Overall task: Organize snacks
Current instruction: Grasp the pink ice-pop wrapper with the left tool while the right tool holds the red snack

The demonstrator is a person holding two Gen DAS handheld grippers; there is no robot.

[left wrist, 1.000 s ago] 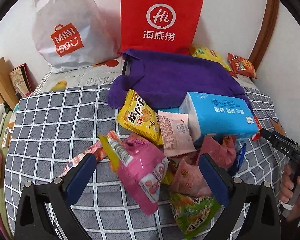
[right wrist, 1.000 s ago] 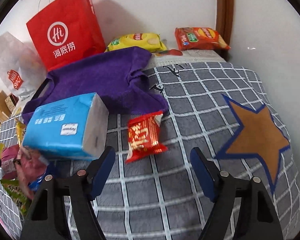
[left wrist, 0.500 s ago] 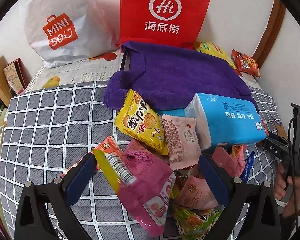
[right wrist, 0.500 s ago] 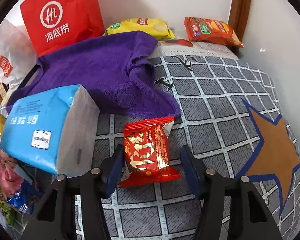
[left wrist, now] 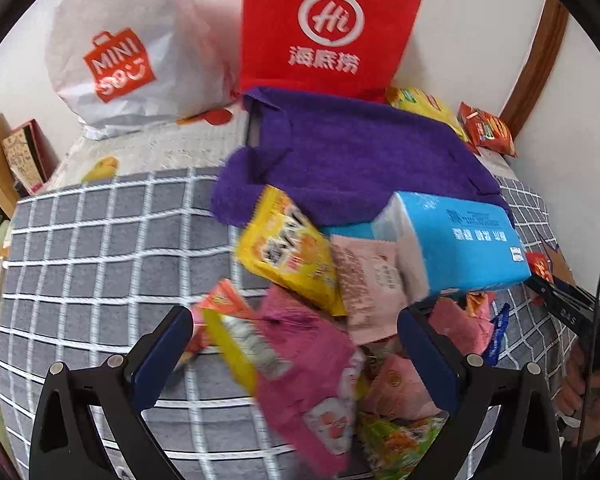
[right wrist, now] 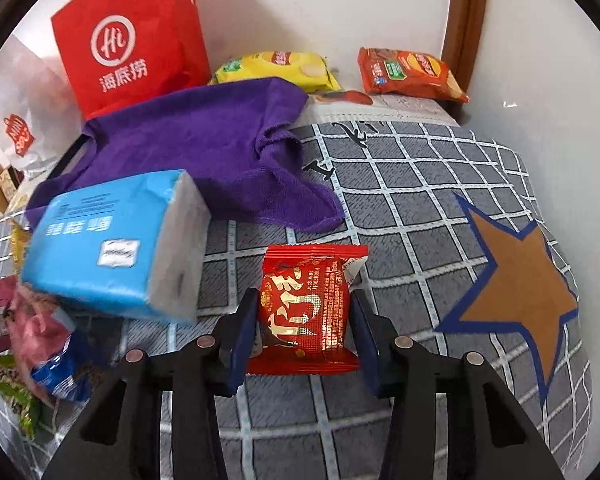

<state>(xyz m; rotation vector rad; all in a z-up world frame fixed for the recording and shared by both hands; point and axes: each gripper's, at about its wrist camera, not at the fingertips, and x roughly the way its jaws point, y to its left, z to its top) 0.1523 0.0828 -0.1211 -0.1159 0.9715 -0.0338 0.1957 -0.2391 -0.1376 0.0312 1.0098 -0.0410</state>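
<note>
The right gripper (right wrist: 305, 326) angles steeply down at the bed, and its jaws are closing in on a small red snack packet (right wrist: 306, 310) with gold characters; both blue pads sit right against the packet's sides, squeezing it. That packet lies flat on the grey checked blanket (right wrist: 412, 208), just in front of the hem of a purple towel (right wrist: 204, 148) and just right of a blue tissue pack (right wrist: 112, 240). Plenty of bare blanket off to the right, out past the brown star patch (right wrist: 520, 280) to where the blanket curves away by the white wall.

Over on the left, the left gripper (left wrist: 294, 354) also tilts down, jaws wide apart, hovering over a heap of snacks. Between the blue fingers (left wrist: 160, 356) sits a pink pouch (left wrist: 312, 368) with a yellow-edged packet across it, neither one touched. A yellow packet (left wrist: 288, 256) and a pale pink sachet (left wrist: 370, 280) lean on the tissue pack; the view is blurred, so their print cannot be read. Open checked blanket stretches left of the heap. At the right edge of this view, a hand (left wrist: 588, 388) grips a black handle.

Against the wall: a red paper bag (left wrist: 328, 28) with a white "Hi" ring and Chinese characters, and a white plastic bag (left wrist: 132, 44) marked "MINISO". Behind the towel lie a yellow chip bag (right wrist: 276, 68) and an orange chip bag (right wrist: 408, 74).
</note>
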